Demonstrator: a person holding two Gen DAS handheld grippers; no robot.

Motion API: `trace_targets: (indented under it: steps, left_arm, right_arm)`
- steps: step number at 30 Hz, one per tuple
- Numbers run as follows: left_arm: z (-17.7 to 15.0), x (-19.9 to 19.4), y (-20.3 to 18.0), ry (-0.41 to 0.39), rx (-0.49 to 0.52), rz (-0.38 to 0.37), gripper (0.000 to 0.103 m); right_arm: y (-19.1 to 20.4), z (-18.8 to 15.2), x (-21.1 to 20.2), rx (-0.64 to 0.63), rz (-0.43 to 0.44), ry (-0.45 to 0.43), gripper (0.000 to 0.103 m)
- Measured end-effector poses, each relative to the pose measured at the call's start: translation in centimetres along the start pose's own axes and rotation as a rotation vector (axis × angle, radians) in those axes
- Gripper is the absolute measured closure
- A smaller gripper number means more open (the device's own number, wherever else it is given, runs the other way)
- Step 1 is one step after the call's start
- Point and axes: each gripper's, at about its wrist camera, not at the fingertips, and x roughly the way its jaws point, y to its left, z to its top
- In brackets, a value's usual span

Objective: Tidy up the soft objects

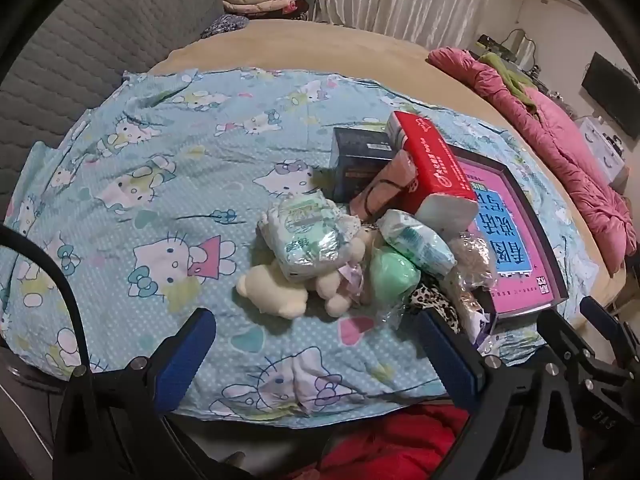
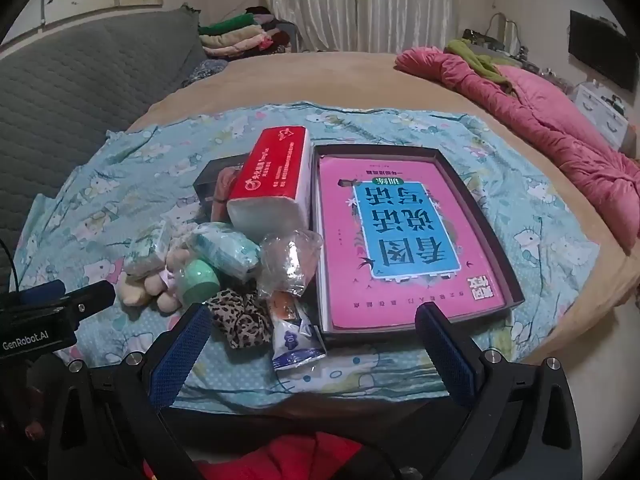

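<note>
A pile of soft things lies on a blue cartoon-cat sheet (image 1: 160, 208): a cream plush bear (image 1: 276, 288), wrapped tissue packs (image 1: 304, 236), a green round item (image 1: 390, 276), a leopard-print scrunchie (image 2: 240, 316), a crinkled plastic bag (image 2: 288, 260) and a red tissue pack (image 2: 276, 184). A dark box lid (image 2: 480, 216) to the right holds a pink book (image 2: 400, 240). My left gripper (image 1: 316, 348) is open and empty just before the pile. My right gripper (image 2: 316, 340) is open and empty before the scrunchie and box.
A dark box (image 1: 360, 160) stands behind the pile. A pink quilt (image 2: 560, 128) lies at the bed's right side. Folded clothes (image 2: 236, 36) are stacked at the back. A grey quilted headboard (image 1: 80, 48) is on the left. Red fabric (image 1: 392, 448) lies below the bed edge.
</note>
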Motion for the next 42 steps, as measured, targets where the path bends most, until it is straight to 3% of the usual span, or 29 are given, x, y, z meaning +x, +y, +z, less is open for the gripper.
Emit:
trace_targets:
  steps: [4, 5, 42]
  left_arm:
    - [0.1, 0.4, -1.1, 0.038, 0.004, -0.001, 0.002]
    - [0.4, 0.6, -0.6, 0.049, -0.005, -0.015, 0.002]
    - [0.0, 0.2, -1.2, 0.029, 0.022, -0.024, 0.002]
  right_arm:
    - [0.3, -0.3, -0.9, -0.001, 0.007, -0.018, 0.001]
    - [0.1, 0.3, -0.3, 0.007, 0.004, 0.019, 0.001]
    - [-0.1, 0.4, -0.4, 0.022, 0.024, -0.006, 0.001]
